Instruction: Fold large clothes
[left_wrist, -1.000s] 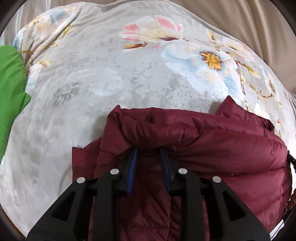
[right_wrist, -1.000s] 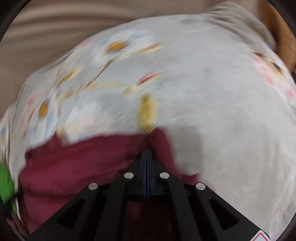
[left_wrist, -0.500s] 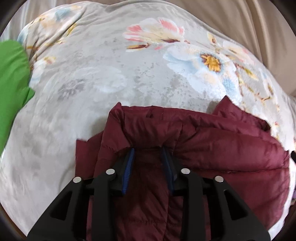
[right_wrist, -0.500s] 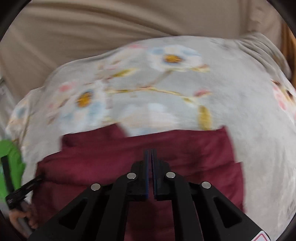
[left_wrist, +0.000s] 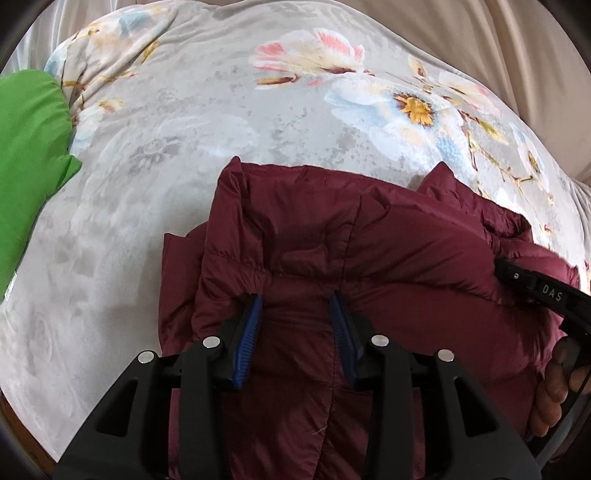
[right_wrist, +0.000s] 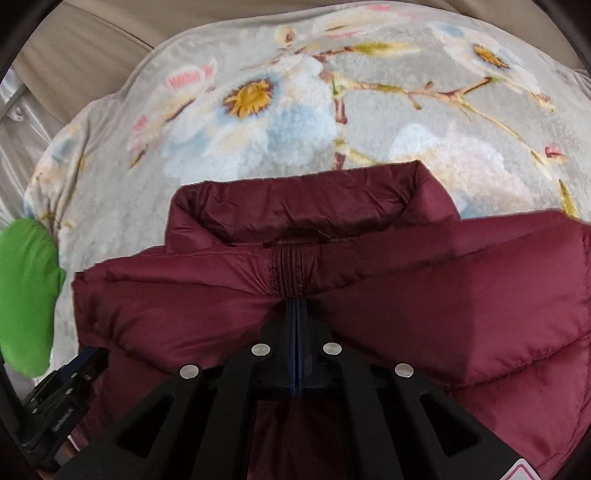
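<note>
The right gripper (right_wrist: 297, 314) housing, seen in the left wrist view, reads "DAS". Its fingers are pressed together, pinching the maroon puffer jacket (right_wrist: 369, 295) at the zipper just below the collar. The left gripper (left_wrist: 296, 314) is spread, blue pads (left_wrist: 248, 343) under a quilted fold (contact cannot be confirmed). The jacket lies folded on a floral blanket (left_wrist: 221, 92), directly ahead of both grippers; a green garment (left_wrist: 26, 166) lies left.

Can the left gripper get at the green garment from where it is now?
Probably yes. The left gripper is open over the maroon puffer jacket, and only bare floral blanket lies between it and the green garment off to its left.
</note>
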